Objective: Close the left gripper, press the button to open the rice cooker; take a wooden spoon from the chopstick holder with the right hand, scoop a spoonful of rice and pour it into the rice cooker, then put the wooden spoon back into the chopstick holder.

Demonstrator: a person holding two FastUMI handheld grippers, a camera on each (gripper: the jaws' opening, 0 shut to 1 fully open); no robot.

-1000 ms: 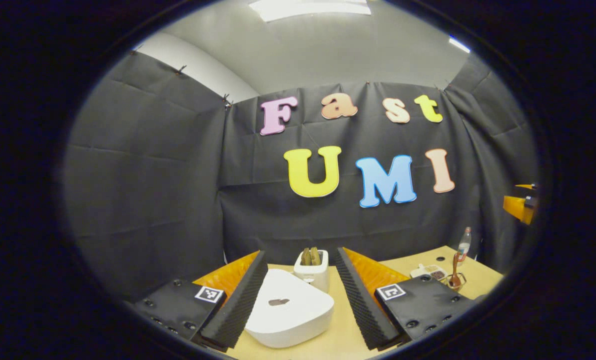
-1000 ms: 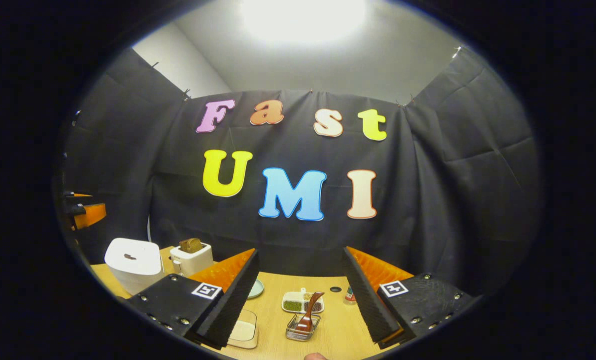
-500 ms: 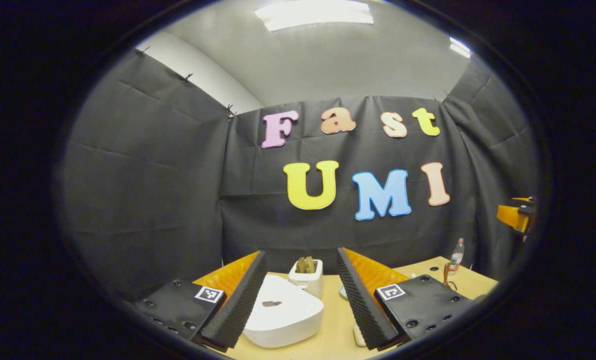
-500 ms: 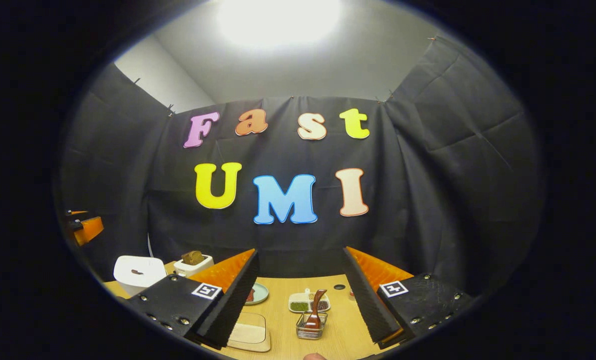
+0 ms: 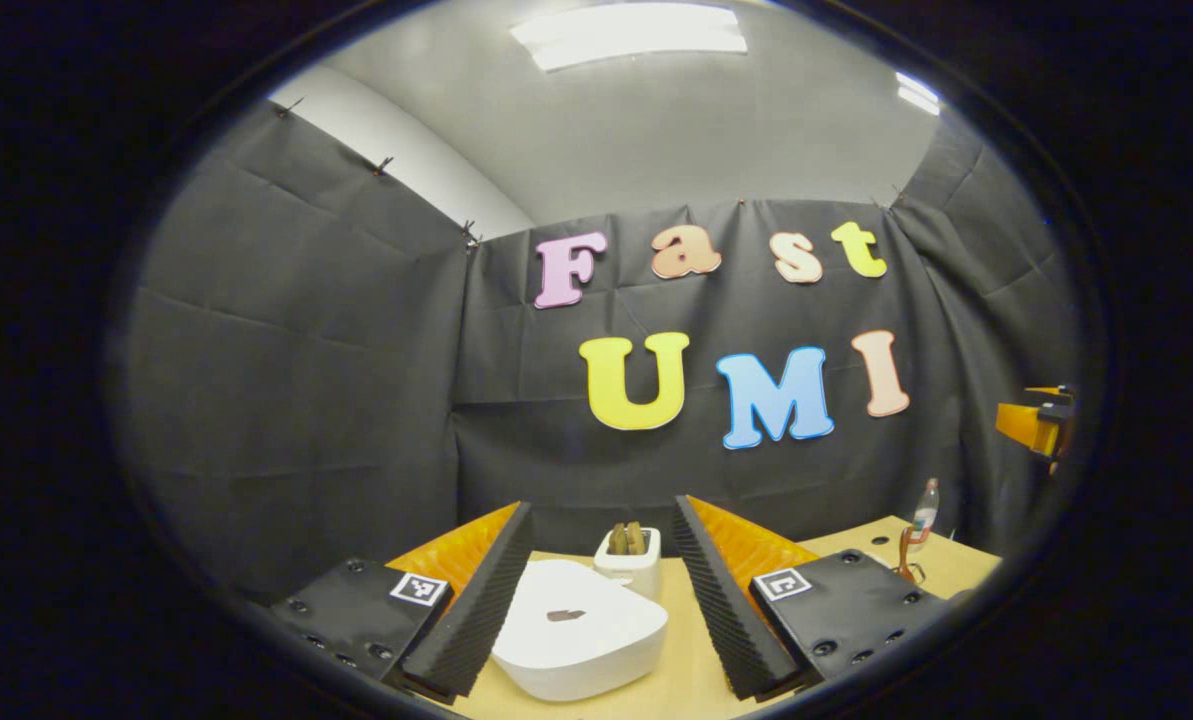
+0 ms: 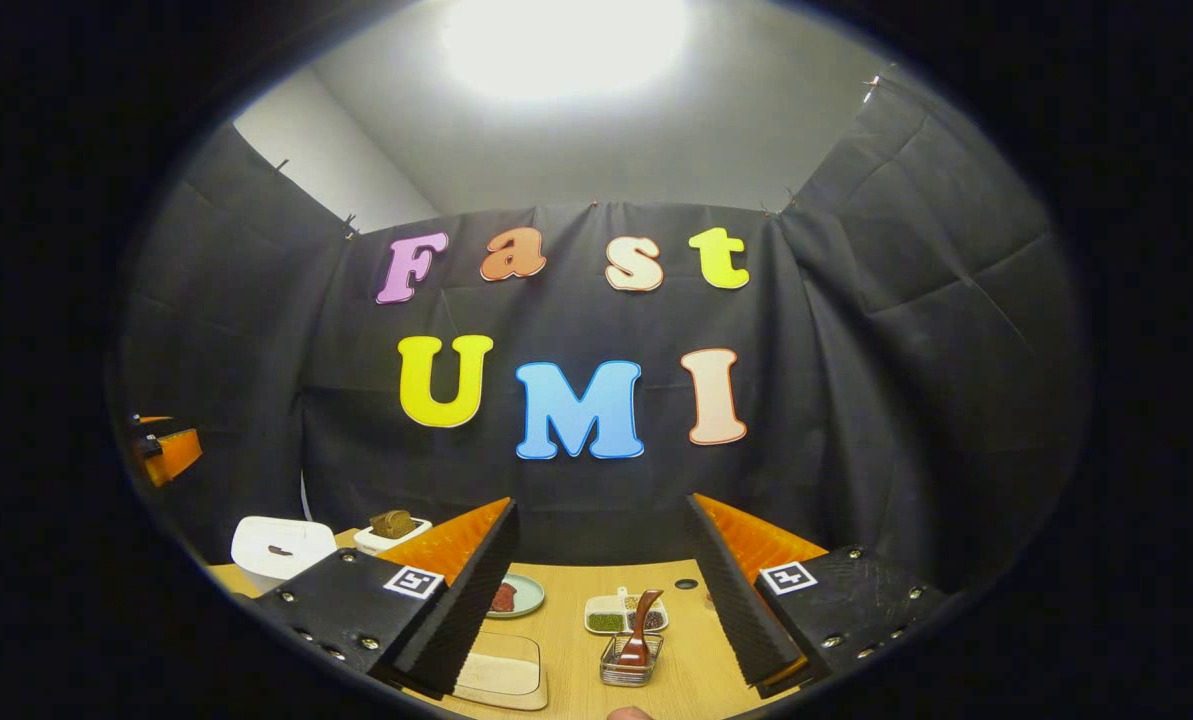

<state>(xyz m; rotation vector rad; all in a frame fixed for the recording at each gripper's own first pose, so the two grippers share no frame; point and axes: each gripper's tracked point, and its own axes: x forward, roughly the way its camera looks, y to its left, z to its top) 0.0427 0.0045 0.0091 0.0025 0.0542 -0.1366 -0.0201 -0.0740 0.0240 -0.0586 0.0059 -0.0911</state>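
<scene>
Left gripper view: my left tongs stand wide open, nothing held, hovering above the table. The white rice cooker sits between the two fingers, lid down, a small dark mark on top. Just behind it is a white toaster with brown slices in its slots. Far right on the table I see a bottle and part of the wooden spoon past my right finger. The other gripper shows at the far right edge, raised well above the table.

Right gripper view: my right tongs are also wide open and empty. Between the fingers stands the wire chopstick holder with the wooden spoon upright in it, leaning slightly. Just behind it is a white divided dish with green, dark and pale grains in separate compartments. Left of that is a pale green plate carrying something reddish, and nearer me a clear shallow tray of pale contents; I cannot tell whether that is the rice. The rice cooker and toaster lie far left, well apart from these tongs, with the left gripper raised at the left edge.

Room: light wooden table, black cloth walls, grey ceiling with bright lamps.
</scene>
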